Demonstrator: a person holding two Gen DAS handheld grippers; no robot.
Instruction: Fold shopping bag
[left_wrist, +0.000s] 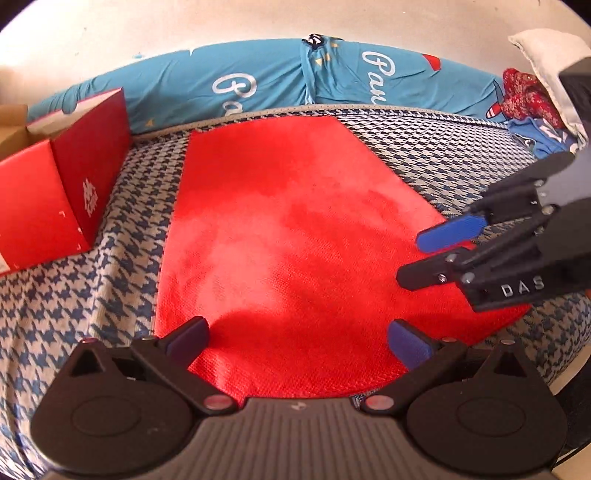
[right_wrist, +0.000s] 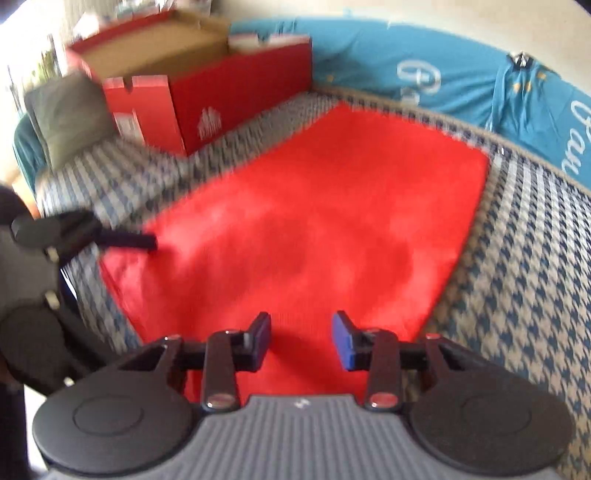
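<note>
The red shopping bag (left_wrist: 288, 229) lies spread flat on a blue-and-white houndstooth bed cover (left_wrist: 92, 288). My left gripper (left_wrist: 299, 341) hovers over the bag's near edge, its jaws wide open and empty. My right gripper (left_wrist: 424, 254) reaches in from the right above the bag's right edge, with a narrow gap between its blue pad and black finger. In the blurred right wrist view the bag (right_wrist: 314, 229) fills the middle. There my right gripper (right_wrist: 301, 339) is partly open over the bag's near corner and holds nothing. One black finger (right_wrist: 129, 240) of the left gripper shows at the bag's left edge.
An open red cardboard box (left_wrist: 66, 192) (right_wrist: 221, 92) stands on the bed left of the bag. Light blue printed bedding (left_wrist: 258, 81) runs along the wall behind. A white pillow (left_wrist: 546, 66) and red patterned cloth (left_wrist: 528, 92) lie far right. A grey cushion (right_wrist: 70, 114) sits beside the box.
</note>
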